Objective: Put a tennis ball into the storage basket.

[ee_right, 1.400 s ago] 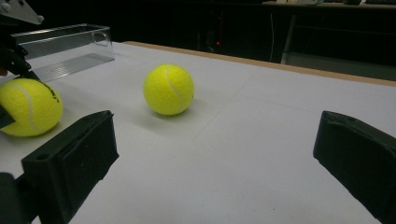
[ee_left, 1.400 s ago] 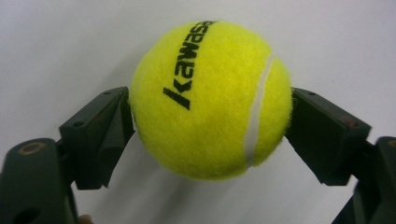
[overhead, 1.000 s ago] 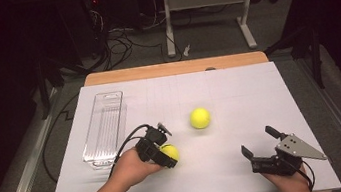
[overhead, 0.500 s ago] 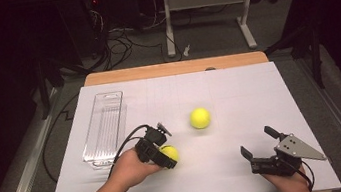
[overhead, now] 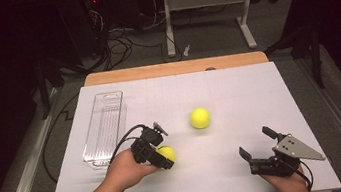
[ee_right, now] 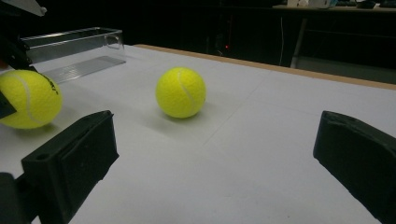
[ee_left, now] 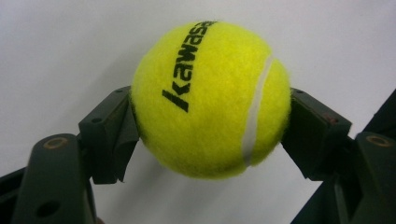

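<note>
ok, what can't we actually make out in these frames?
- High view: the held tennis ball is partly covered by the left claw and the hand, so the contact is hidden there.
- Left gripper view: the ball's underside is turned away; whether it touches the table can't be told.
- Right gripper view: the clear plastic tray is cut off at the left edge.
- Right claw: open, holding nothing.

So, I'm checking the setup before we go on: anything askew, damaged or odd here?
Nothing stands out. The left gripper grips one tennis ball squarely, the other ball sits intact on the table, and the clear tray lies flat.
</note>
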{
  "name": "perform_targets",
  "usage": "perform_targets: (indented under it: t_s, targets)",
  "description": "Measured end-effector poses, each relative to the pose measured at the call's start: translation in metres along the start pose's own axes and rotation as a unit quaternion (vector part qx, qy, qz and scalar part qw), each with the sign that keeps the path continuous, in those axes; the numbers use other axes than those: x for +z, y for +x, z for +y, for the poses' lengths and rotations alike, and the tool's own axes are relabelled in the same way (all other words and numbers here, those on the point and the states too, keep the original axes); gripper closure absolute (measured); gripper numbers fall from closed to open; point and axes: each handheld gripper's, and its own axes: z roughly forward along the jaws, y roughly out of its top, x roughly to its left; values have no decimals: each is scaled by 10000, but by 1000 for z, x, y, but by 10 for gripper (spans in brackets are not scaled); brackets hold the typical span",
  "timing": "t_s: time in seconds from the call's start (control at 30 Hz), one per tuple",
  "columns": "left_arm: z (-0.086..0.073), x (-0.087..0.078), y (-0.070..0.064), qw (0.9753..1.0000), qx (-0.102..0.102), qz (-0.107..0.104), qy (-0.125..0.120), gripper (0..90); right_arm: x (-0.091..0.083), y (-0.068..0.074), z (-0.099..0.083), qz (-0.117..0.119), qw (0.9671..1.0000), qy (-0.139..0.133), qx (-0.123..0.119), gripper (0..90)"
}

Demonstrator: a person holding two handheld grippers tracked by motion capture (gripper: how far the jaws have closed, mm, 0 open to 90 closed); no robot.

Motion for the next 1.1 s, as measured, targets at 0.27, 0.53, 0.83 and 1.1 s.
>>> perform_targets:
  t_s: [0.27,0.53,0.83,1.1]
  targets:
    - [-3,-6,1,10000,-45,-3,-23,264,1,1,0,17,10000,-32,-11,1]
    - [-7,-16,3,10000,-57,13,57,264,1,1,-1,3,10000,-20,-18,1]
    - [-12,-28,3,9998,2,74,210,264,1,0,-1,-32,10000,1,-8,1]
    - [-18,-42,10,9996,-80,102,270,264,1,0,-2,-34,10000,15,-18,1]
